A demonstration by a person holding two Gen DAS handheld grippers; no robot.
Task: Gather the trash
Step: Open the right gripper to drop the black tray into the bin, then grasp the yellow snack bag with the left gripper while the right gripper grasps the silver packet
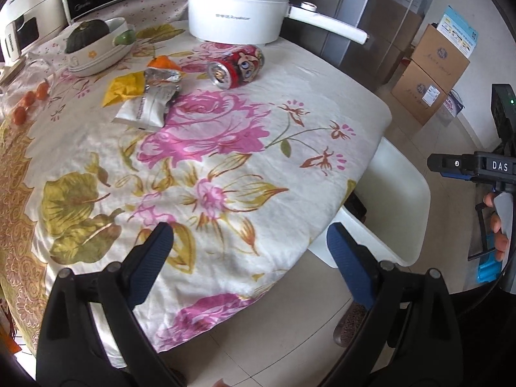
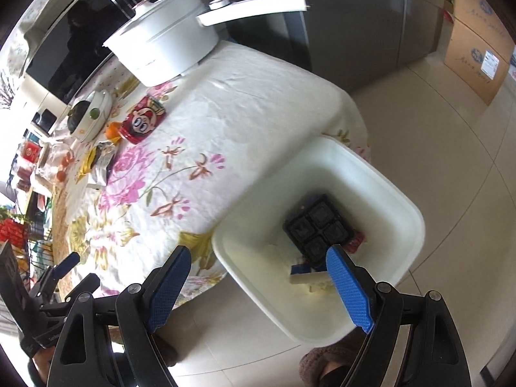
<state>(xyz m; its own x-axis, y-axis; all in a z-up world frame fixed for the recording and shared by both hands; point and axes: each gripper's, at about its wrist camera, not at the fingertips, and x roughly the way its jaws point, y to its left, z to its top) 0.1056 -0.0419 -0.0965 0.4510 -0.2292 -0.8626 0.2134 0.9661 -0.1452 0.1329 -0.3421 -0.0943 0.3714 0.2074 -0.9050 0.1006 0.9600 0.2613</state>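
Observation:
On the flowered tablecloth (image 1: pixel 225 148), far from my left gripper (image 1: pixel 250 229), lie a red cartoon can (image 1: pixel 235 67) on its side, silver wrappers (image 1: pixel 151 103), a yellow wrapper (image 1: pixel 124 88) and orange peel (image 1: pixel 161 63). That gripper is open and empty over the table's near edge. My right gripper (image 2: pixel 258 251) is open and empty above the white bin (image 2: pixel 403 193) beside the table. In the bin lie a black four-cell tray (image 2: pixel 317 230) and other scraps. The can (image 2: pixel 143 124) and wrappers (image 2: pixel 101 161) also show in the right wrist view.
A white pot (image 1: pixel 238 9) with a long handle stands at the table's far edge. A bowl holding a dark squash (image 1: pixel 96 45) and small orange fruits (image 1: pixel 29 100) sit at the left. Cardboard boxes (image 1: pixel 432 74) stand on the tiled floor beyond the bin (image 1: pixel 412 174).

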